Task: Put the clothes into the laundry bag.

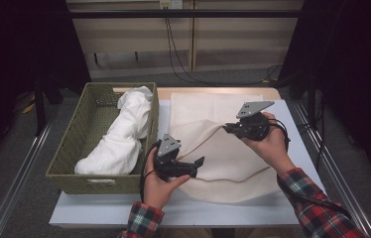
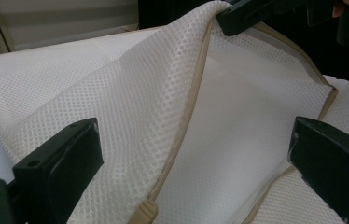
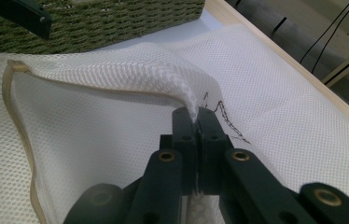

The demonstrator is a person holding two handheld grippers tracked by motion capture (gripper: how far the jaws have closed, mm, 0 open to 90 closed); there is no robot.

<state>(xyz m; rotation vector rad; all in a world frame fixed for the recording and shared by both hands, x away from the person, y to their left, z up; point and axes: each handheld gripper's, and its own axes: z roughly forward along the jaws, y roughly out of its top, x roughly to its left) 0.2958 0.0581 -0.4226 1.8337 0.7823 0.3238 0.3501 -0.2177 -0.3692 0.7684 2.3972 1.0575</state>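
Note:
A cream mesh laundry bag with a beige zip trim lies flat on the white table. My right gripper is shut on the bag's upper layer and holds that layer lifted, so the mouth gapes. In the high view the right gripper hovers over the bag's middle. My left gripper stands open at the bag's near left edge. Its jaws sit wide apart on either side of the lifted mesh without pressing it, and the zip pull lies just ahead of them.
A green woven basket stands left of the bag and holds a bundled white cloth. The table's wooden far edge runs behind the bag. Cables hang at the back wall.

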